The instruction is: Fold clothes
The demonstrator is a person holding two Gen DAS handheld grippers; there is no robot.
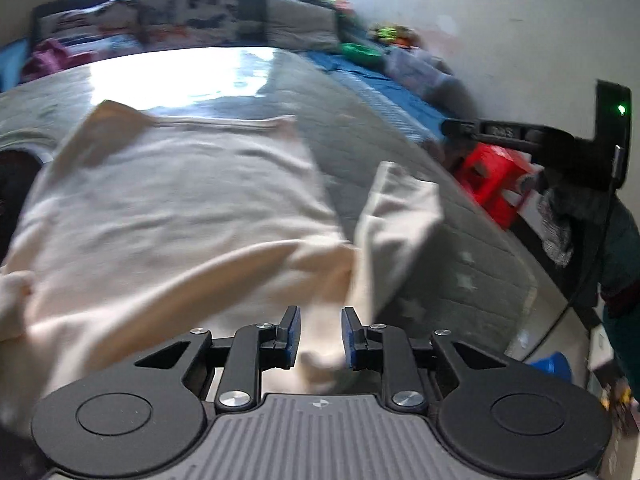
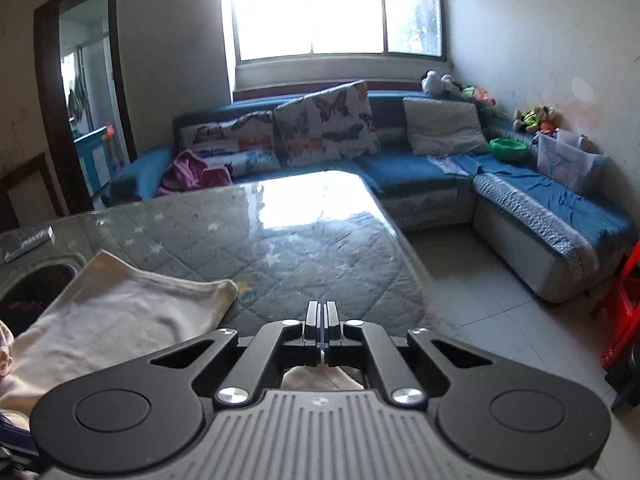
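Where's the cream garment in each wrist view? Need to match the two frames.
Left wrist: cream garment fills the left and centre, spread on the table, one part trailing toward the open left gripper.
Right wrist: lower left, on the table; a bit of cream cloth also shows beneath the shut right gripper.
Shared landmark: butterfly cushion on the blue sofa.
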